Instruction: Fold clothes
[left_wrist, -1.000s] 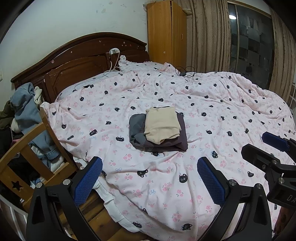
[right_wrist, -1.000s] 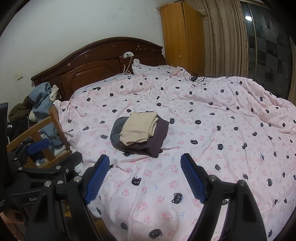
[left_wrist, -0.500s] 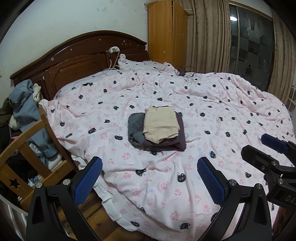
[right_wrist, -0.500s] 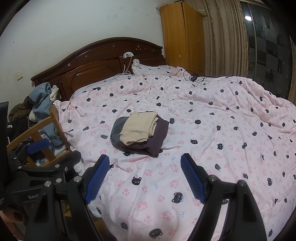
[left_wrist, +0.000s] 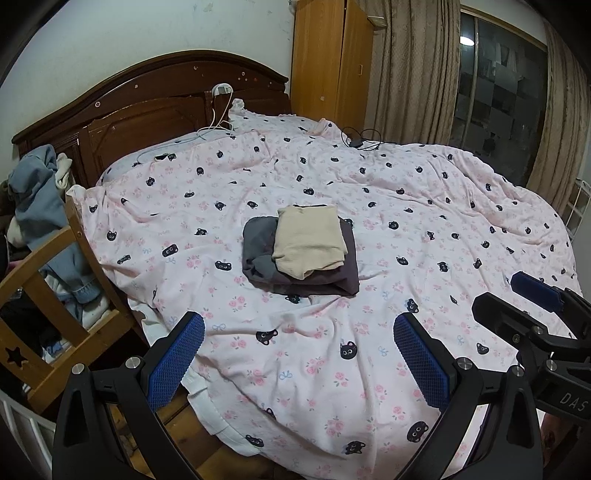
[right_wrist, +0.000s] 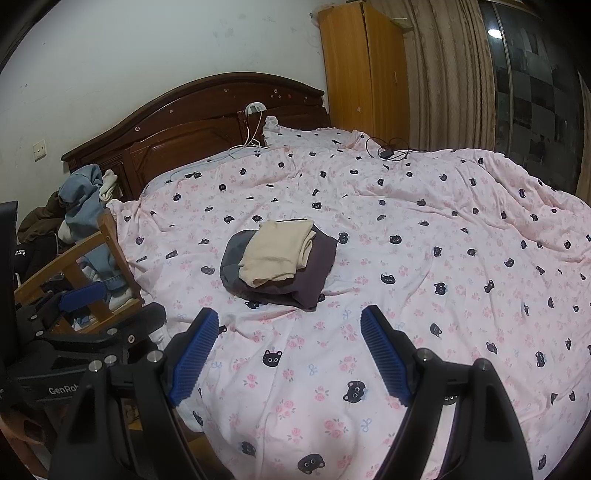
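**Folded stack on the bed**

Left wrist view: the left gripper (left_wrist: 295, 354) is held with fingers apart, empty, short of the folded clothes (left_wrist: 301, 249) (beige on dark) lying on the bedspread (left_wrist: 424, 221).

Right wrist view: the right gripper (right_wrist: 290, 350) is likewise spread, nothing gripped.

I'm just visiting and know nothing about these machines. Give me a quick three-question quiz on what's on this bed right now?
1. True or false: the beige garment lies on top of the folded dark clothes.
2. Which is it: is the left gripper A) empty, or B) holding cloth?
3. What hangs over the wooden chair beside the bed?

Key: 1 true. 2 A; the right gripper is empty too. 3 a heap of clothes, with blue denim.
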